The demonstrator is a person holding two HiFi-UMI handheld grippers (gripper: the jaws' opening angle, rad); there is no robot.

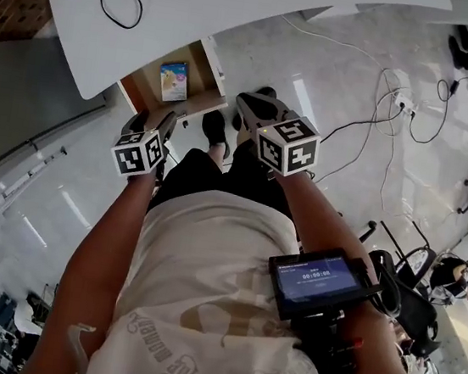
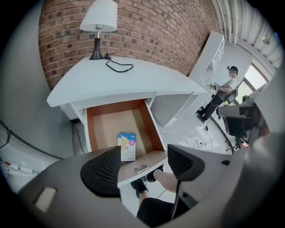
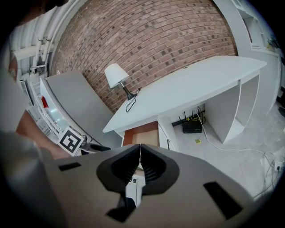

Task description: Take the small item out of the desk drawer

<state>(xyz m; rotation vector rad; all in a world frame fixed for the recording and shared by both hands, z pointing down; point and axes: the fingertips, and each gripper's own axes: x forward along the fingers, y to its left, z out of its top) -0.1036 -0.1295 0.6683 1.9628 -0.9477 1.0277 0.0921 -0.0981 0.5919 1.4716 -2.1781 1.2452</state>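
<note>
The desk drawer (image 2: 113, 124) stands pulled out under the white desk (image 2: 129, 80), its wooden inside bare but for a small colourful box (image 2: 127, 146) lying near its front. In the head view the box (image 1: 174, 80) lies in the drawer (image 1: 140, 86) just beyond both grippers. My left gripper (image 2: 142, 165) is open and hangs above the drawer's front panel, nothing between its pads. It shows in the head view as the left gripper (image 1: 165, 123) at the drawer's near edge. My right gripper (image 3: 140, 156) is shut and empty, held to the right of the drawer (image 3: 143, 135).
A white lamp (image 2: 99, 26) with a black cable stands on the desk by the brick wall. A metal handle (image 2: 141, 168) sits on the drawer front. A router (image 3: 192, 127) and cables (image 1: 399, 101) lie on the floor. A person (image 2: 225, 89) stands far off.
</note>
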